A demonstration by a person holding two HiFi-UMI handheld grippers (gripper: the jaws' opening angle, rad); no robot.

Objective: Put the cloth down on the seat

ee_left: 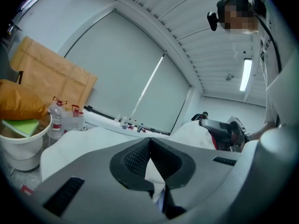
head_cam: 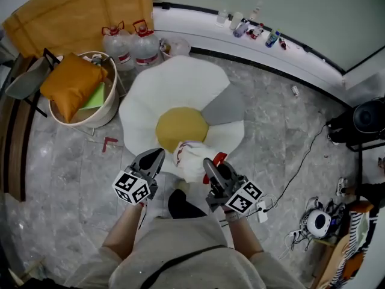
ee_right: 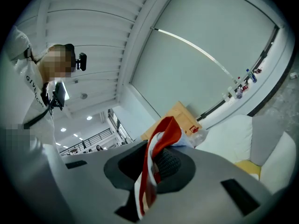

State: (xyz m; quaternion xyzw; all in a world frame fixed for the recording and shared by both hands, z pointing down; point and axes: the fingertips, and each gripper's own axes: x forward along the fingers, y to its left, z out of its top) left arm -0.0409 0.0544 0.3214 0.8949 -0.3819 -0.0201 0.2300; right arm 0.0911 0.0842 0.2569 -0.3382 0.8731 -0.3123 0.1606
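A white cloth (head_cam: 191, 158) with red trim hangs bunched between my two grippers, just above the near edge of the seat (head_cam: 174, 86), a white flower-shaped floor cushion with a yellow centre (head_cam: 180, 128). My left gripper (head_cam: 159, 156) is shut on a white fold of the cloth (ee_left: 154, 174). My right gripper (head_cam: 210, 164) is shut on the red-and-white edge of the cloth (ee_right: 158, 141). In the left gripper view the bundle (ee_left: 194, 134) bulges beside the right gripper (ee_left: 226, 127). The seat (ee_right: 243, 134) lies below in the right gripper view.
A pale bucket (head_cam: 105, 116) holding an orange cushion (head_cam: 69, 83) stands left of the seat. Two water bottles (head_cam: 132, 44) and a cardboard sheet (head_cam: 78, 11) are behind it. Small bottles (head_cam: 252, 29) line the ledge. Cables and gear (head_cam: 319, 221) lie at right.
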